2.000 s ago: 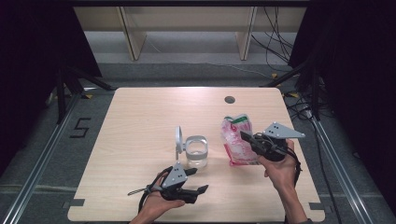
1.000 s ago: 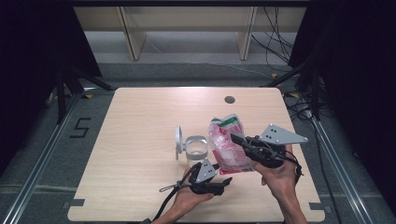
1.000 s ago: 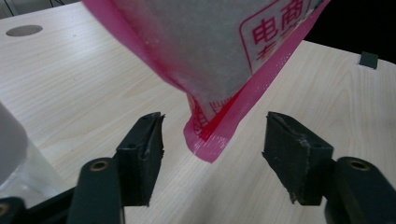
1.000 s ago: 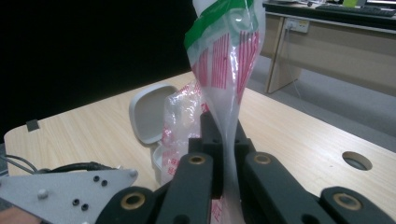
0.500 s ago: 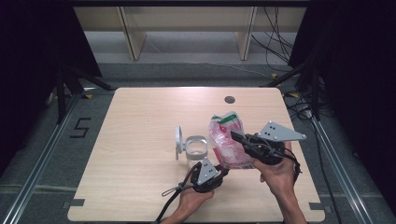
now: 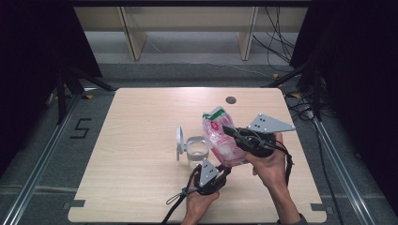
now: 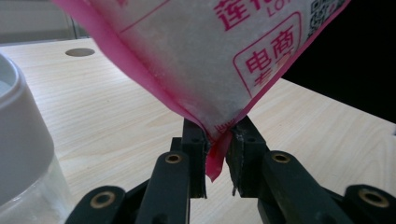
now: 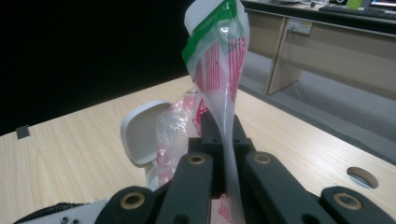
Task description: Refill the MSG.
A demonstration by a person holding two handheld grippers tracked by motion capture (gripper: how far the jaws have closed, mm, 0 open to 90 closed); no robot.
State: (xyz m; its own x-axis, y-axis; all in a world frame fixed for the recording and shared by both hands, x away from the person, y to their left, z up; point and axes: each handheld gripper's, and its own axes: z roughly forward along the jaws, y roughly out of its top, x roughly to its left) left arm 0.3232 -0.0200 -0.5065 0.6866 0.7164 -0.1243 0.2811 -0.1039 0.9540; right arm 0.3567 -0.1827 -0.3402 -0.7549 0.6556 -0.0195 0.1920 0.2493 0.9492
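The pink bag (image 6: 219, 137) is held above the table (image 6: 136, 140), its lower corner just clenched by the left tongs (image 7: 215, 158) and its upper film pinched by the right tongs (image 8: 225, 140) (print partly cut off).

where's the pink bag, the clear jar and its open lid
pink bag (image 6: 220, 140), high view, on its printed side
clear jar (image 6: 197, 151), high view, on its rim
open lid (image 6: 179, 140), high view, on the upright disc left of the jar
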